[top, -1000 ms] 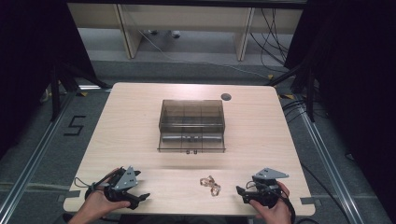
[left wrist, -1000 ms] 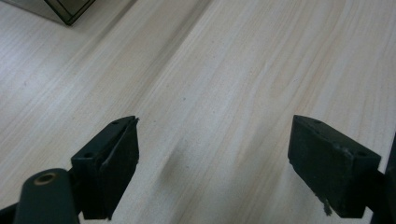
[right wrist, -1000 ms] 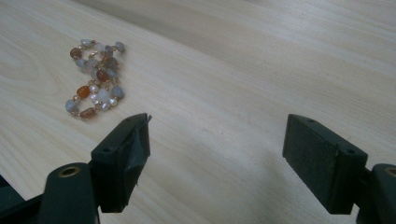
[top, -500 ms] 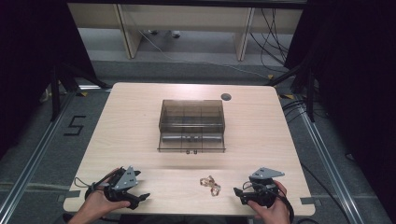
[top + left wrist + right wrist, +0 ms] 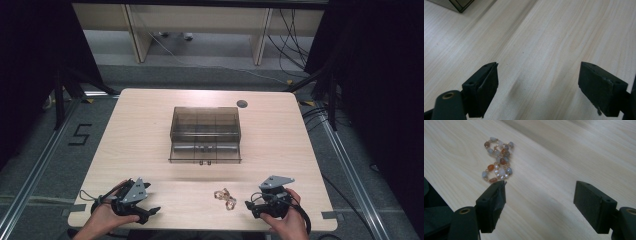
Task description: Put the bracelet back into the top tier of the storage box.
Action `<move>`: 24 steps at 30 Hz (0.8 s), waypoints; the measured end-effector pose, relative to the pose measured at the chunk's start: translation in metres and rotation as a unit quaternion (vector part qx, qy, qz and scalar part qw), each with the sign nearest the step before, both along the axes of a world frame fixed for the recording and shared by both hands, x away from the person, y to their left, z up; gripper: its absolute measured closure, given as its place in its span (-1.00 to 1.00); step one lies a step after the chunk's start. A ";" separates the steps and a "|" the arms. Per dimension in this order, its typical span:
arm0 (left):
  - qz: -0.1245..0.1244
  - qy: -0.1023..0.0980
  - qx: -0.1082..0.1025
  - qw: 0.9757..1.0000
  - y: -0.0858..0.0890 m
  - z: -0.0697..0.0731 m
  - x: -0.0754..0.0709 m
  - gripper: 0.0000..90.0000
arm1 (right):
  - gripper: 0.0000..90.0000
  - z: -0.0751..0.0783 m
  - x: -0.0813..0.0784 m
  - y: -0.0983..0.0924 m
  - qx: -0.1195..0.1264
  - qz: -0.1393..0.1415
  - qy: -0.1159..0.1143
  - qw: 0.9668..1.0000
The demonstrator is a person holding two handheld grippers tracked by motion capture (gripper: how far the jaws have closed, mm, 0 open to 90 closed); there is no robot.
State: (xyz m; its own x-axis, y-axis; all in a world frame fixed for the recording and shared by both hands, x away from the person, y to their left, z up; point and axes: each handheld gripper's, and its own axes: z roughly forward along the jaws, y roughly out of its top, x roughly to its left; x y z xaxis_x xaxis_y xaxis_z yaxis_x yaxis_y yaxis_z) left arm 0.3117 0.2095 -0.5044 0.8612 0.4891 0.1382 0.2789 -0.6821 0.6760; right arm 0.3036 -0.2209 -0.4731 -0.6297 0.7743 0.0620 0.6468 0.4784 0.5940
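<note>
- Your right gripper (image 5: 250,206) sits low over the bench (image 5: 150,130), near the front edge, on your right side.
- In the right gripper view, its two black fingers (image 5: 492,205) stand wide apart, with nothing between them but bare wood.
- The bead bracelet (image 5: 225,197) lies flat on the bench, just beside your right gripper, on the side toward your left hand.
- In the right gripper view, the bracelet (image 5: 497,162) is curled up like a little figure eight. Its beads are orange, brown, grey and white.
- The bracelet lies just past the tip of one finger there, outside the gap. It looks very close to that finger, but you cannot tell if they touch.
- Your left gripper (image 5: 152,211) sits low near the front edge too, on your left side, well apart from the bracelet.
- In the left gripper view, its fingers (image 5: 484,87) are also wide apart, with only bare wood between them.
- A clear brown box (image 5: 205,132) with little compartments stands in the middle of the bench, well away from both grippers.
- A corner of that box (image 5: 461,3) shows at the top of the left gripper view.
- A small dark round hole (image 5: 242,104) is in the bench behind the box.
</note>
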 end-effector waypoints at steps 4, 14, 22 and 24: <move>0.001 0.001 -0.001 1.000 0.000 0.000 0.000 -0.64 | -0.40 0.000 0.003 0.006 -0.013 0.010 0.005 1.000; 0.002 -0.001 -0.001 1.000 0.000 0.000 0.000 -0.64 | -0.40 0.009 0.014 0.031 -0.045 0.050 0.019 0.998; 0.001 -0.002 -0.001 1.000 0.000 0.000 0.000 -0.64 | -0.40 0.010 0.021 0.043 -0.061 0.077 0.020 0.995; 0.003 -0.003 0.001 1.000 0.000 0.001 0.000 -0.64 | -0.40 0.011 0.022 0.046 -0.066 0.075 0.025 0.995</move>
State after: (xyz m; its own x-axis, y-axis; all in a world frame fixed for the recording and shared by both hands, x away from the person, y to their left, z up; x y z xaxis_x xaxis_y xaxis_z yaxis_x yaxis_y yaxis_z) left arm 0.3115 0.2096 -0.5038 0.8571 0.4947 0.1436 0.2797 -0.6810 0.6768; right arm 0.3260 -0.1750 -0.4620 -0.7381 0.6747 0.0003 0.5890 0.6441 0.4882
